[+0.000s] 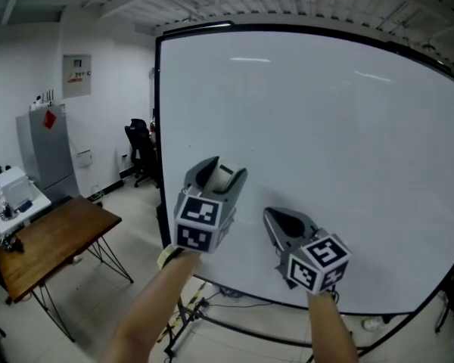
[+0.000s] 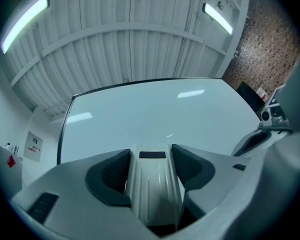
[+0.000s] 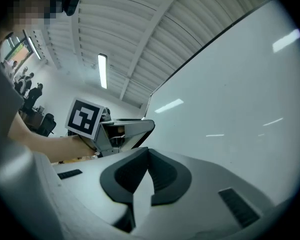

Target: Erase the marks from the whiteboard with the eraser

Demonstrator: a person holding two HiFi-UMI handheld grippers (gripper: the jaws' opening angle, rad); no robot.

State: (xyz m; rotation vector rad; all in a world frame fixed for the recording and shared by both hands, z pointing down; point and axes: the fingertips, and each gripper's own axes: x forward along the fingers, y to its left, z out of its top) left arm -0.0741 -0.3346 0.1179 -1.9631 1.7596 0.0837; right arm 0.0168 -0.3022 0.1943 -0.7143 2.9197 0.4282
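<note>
Left gripper (image 1: pixel 221 174) clamps a white ribbed eraser (image 2: pixel 154 184) while right gripper (image 1: pixel 278 219) sits closed, empty, before the clean glossy whiteboard (image 1: pixel 325 127).

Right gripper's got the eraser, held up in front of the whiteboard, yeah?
No: the left gripper is shut on the eraser, as the left gripper view shows. It is held up in front of the whiteboard. The right gripper is shut with nothing between its jaws.
</note>
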